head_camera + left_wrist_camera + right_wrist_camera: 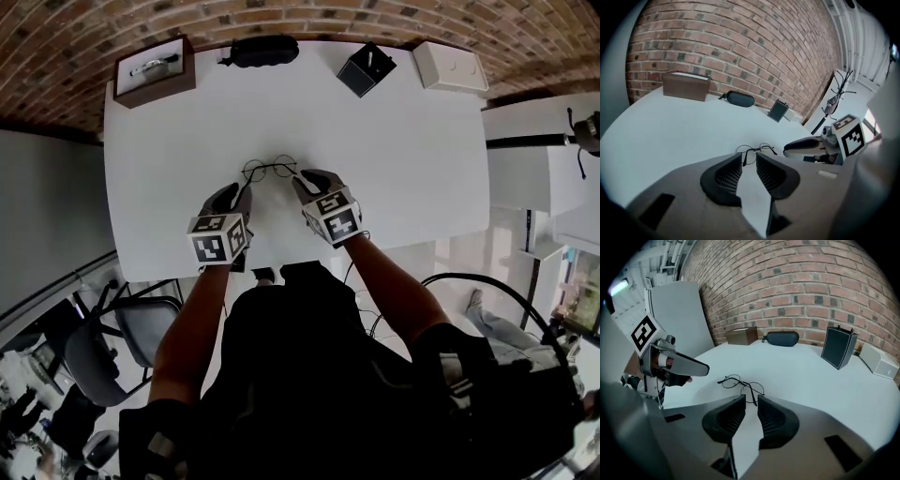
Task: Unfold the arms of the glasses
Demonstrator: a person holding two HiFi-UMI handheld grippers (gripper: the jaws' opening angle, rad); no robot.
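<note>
White table (pixel 422 169), brick wall behind. Along the far edge, left to right: brown wooden box (pixel 155 68), black glasses case (pixel 265 50), small dark box (pixel 366 68), white box (pixel 450 66).

Glasses (pixel 270 169): thin round wire frame, lying on the table near the middle, in front of the person. Arms look partly folded, but the wire is too fine to be sure.

Left gripper (pixel 749 157) is at the glasses' left end, tilted down. Its jaws are parted by a narrow gap. A temple tip lies in the gap at the fingertips, and the pads are not pressing it.

Right gripper (pixel 751 399) is at the glasses' right end, also tilted down, jaws likewise parted a little. The other temple tip pokes between its fingertips, with no pad on it.

The two grippers are near each other, with the glasses between them.
</note>
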